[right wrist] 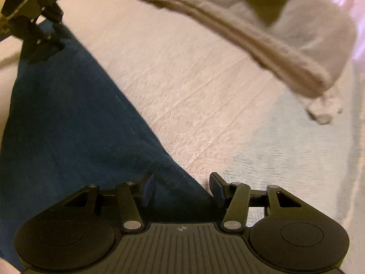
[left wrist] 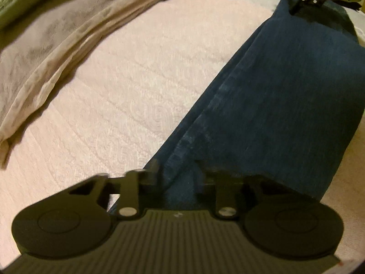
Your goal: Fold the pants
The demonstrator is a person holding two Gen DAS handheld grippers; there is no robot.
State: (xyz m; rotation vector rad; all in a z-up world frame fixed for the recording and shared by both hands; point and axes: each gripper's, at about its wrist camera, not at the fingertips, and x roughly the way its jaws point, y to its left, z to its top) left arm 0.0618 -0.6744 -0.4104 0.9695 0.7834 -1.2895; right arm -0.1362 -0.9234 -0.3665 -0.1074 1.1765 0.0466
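Jaws gap plain over pants (right wrist: 68, 118), right view only.

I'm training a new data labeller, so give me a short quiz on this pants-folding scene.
1. True or false: the dark blue denim pants lie on the pale pink quilted bedspread.
2. In the right wrist view, the right claw has its jaws: A) shut on nothing; B) apart, with the pants' edge between them; C) clamped on a white sock.
3. What lies rumpled on the bedspread beyond the pants?

Key: 1 true; 2 B; 3 a long beige cloth.
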